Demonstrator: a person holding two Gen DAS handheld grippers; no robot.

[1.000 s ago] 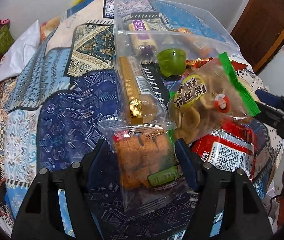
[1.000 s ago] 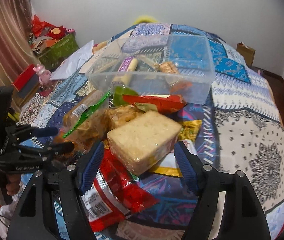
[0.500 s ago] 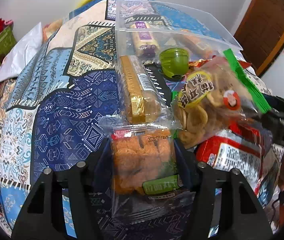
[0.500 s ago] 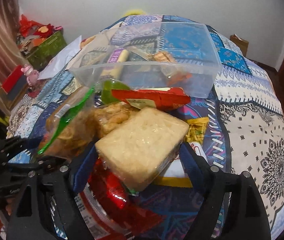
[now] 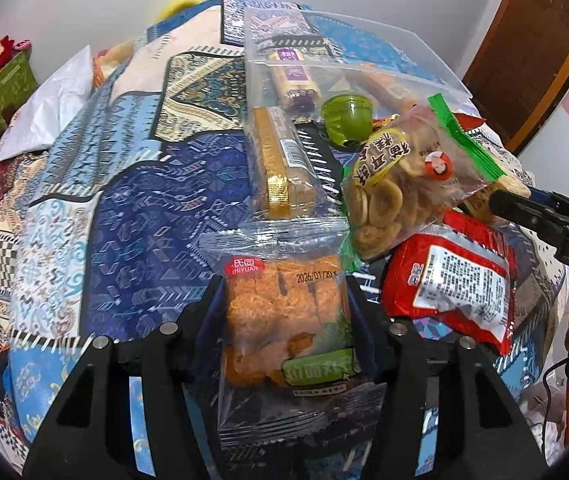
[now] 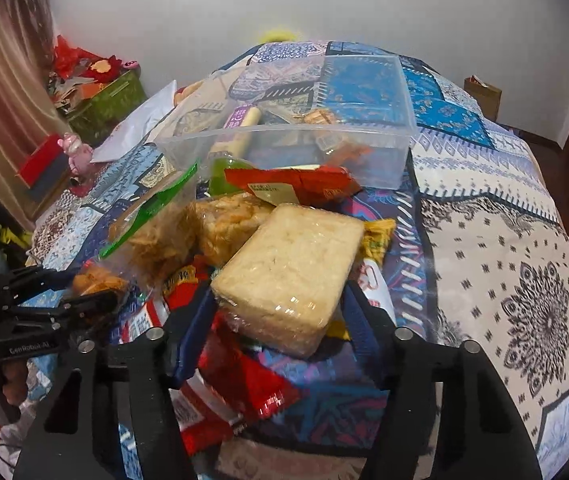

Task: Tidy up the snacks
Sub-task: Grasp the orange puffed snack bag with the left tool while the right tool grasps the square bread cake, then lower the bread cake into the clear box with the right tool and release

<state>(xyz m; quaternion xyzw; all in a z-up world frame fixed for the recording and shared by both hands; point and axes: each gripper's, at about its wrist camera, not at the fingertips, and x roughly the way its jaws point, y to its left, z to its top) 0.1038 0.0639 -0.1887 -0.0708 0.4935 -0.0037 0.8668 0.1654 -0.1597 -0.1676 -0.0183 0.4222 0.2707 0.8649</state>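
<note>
My left gripper [image 5: 284, 312] is shut on a clear packet of orange fried snacks [image 5: 284, 312], its blue pads pressing both sides. My right gripper [image 6: 280, 312] is shut on a clear-wrapped pale cracker block [image 6: 292, 276]. A clear plastic bin [image 6: 404, 152] stands behind the pile and holds a purple-labelled roll [image 5: 292, 76] and other packets. The pile holds a green-sealed bag of round biscuits [image 5: 404, 176], a gold-banded cake bar [image 5: 280, 160], a green jelly cup [image 5: 346, 124] and a red packet [image 5: 452, 280]. The left gripper also shows in the right wrist view [image 6: 92, 292].
Everything lies on a bed with a blue patterned quilt [image 5: 124, 240]. A white bag [image 5: 48, 96] and green boxes [image 6: 104, 104] are at the left. A wooden door [image 5: 532, 52] is at the right. The right gripper also shows in the left wrist view [image 5: 532, 204].
My left gripper has closed onto the orange snack packet and lifted it slightly. My right gripper has closed in on the cracker block and raised it above the pile.
</note>
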